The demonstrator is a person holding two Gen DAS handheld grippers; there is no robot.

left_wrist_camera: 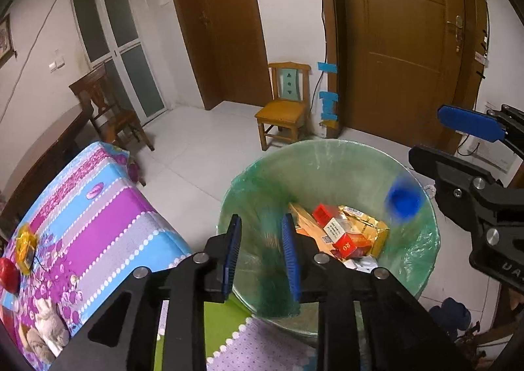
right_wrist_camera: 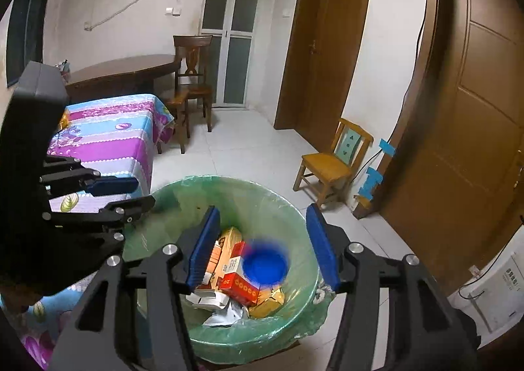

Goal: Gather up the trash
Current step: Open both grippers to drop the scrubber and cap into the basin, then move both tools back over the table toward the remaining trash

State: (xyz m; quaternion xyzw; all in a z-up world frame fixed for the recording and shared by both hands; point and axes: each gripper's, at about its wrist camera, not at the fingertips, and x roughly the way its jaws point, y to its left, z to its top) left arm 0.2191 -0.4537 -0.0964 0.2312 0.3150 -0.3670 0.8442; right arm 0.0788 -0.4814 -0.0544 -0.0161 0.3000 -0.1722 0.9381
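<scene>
A bin lined with a green bag [left_wrist_camera: 249,207] [right_wrist_camera: 294,217] stands on the floor and holds red and gold packets [left_wrist_camera: 347,236] [right_wrist_camera: 242,282]. A blurred blue round cap [left_wrist_camera: 404,199] [right_wrist_camera: 265,264] is in mid-air inside the bin, free of both grippers. My right gripper [right_wrist_camera: 267,248] is open and empty above the bin; it also shows in the left wrist view [left_wrist_camera: 458,138]. My left gripper [left_wrist_camera: 262,256] is open and empty over the bin's near left rim; it also shows in the right wrist view [right_wrist_camera: 131,192].
A low table with a striped purple and blue cloth [left_wrist_camera: 98,207] [right_wrist_camera: 114,135] stands left of the bin, with a red apple [left_wrist_camera: 8,274] and a yellow packet [left_wrist_camera: 24,246] on it. A small yellow chair [left_wrist_camera: 285,105] [right_wrist_camera: 334,164] stands by the wall. Wooden doors are behind.
</scene>
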